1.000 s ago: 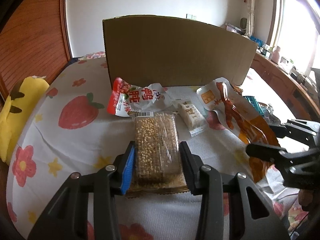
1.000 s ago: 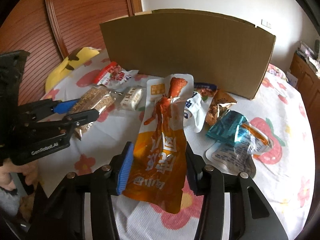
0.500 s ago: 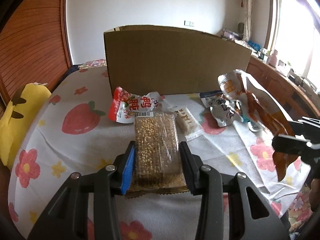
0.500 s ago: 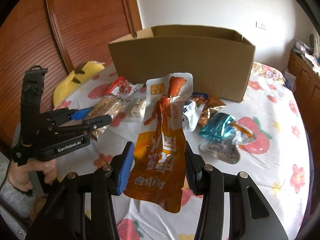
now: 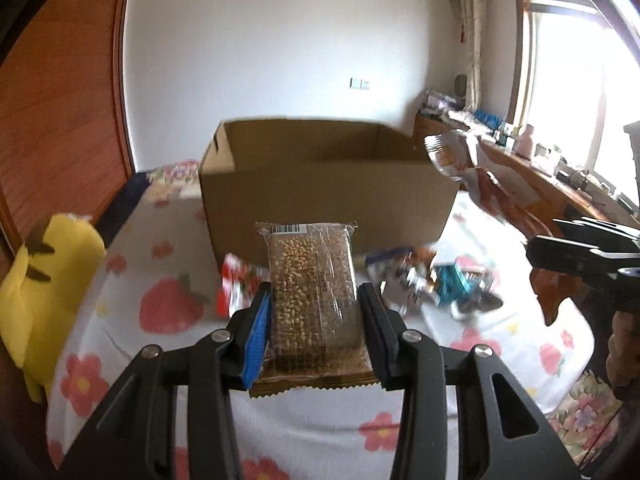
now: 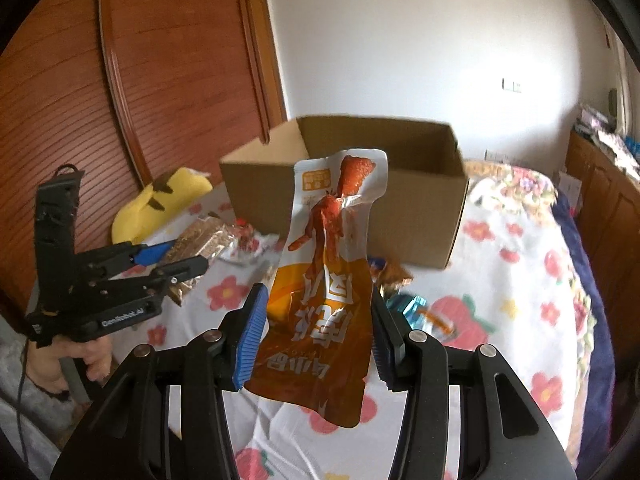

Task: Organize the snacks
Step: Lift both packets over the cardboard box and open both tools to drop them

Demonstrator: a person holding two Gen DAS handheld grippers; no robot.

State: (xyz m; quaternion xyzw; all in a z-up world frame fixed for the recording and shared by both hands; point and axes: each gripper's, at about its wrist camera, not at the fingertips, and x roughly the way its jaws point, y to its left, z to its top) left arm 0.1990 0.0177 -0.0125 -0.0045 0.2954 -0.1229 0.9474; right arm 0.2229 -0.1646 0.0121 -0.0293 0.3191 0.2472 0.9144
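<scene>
Both grippers have lifted off the flowery bedspread (image 5: 132, 280) since a second ago: left gripper (image 5: 312, 320) clamps the clear-wrapped grain bar (image 5: 312, 292), right gripper (image 6: 316, 324) pinches the orange drumstick pouch (image 6: 328, 272). Both snacks hang in front of the open cardboard box (image 5: 320, 196). Only the right view shows the hand (image 6: 60, 364) gripping the left handle.

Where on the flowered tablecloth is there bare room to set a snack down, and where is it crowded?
Bare tablecloth lies between the yellow plush and the cardboard box, around the strawberry print, and along the near edge. Crowded: loose snack packets heaped before the box.
</scene>
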